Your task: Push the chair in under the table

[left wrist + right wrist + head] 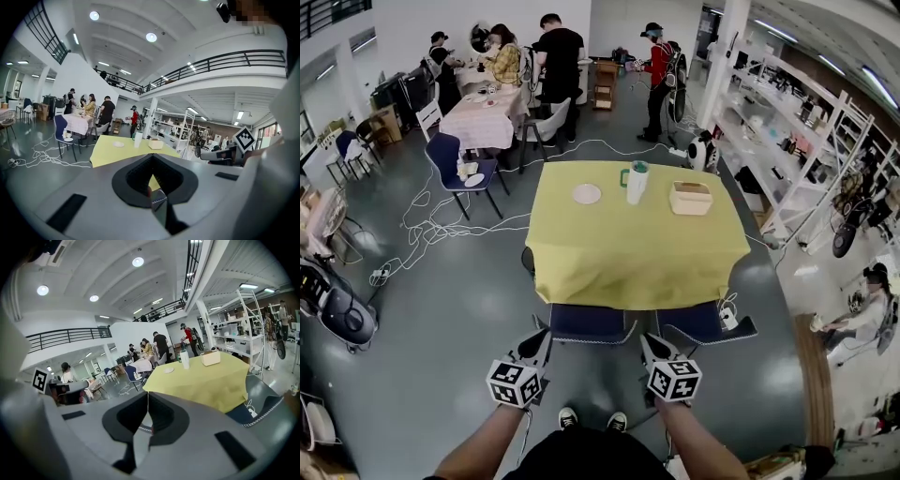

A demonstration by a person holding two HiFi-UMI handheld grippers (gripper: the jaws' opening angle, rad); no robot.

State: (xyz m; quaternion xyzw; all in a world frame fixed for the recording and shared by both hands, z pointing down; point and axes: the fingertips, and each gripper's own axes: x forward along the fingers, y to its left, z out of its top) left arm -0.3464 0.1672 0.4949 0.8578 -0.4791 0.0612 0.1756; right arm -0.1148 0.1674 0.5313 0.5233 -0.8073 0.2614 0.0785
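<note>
Blue chair (589, 323) sits lower centre, its seat only partly under the yellow-clothed table (637, 253), so the push looks not yet made. Left gripper (540, 345) and right gripper (651, 347) are both closed and empty, flanking its near edge.

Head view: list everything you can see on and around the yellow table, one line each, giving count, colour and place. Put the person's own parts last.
square cloth-covered table: one, yellow, mid-floor
round flat plate: one, white, table's far left
tall cup with green lid: one, white, right of the plate
rectangular open box: one, beige, table's far right
padded chairs: two, dark blue, at the table's near edge, partly under it
loose floor cable: one tangle, white, left of the table
metal shelving: one run, white, right side
standing people: several, at the back
left tongs: one, grey, shut, empty, near left chair
right tongs: one, grey, shut, empty, near right chair
shoes: two, black, bottom centre
</note>
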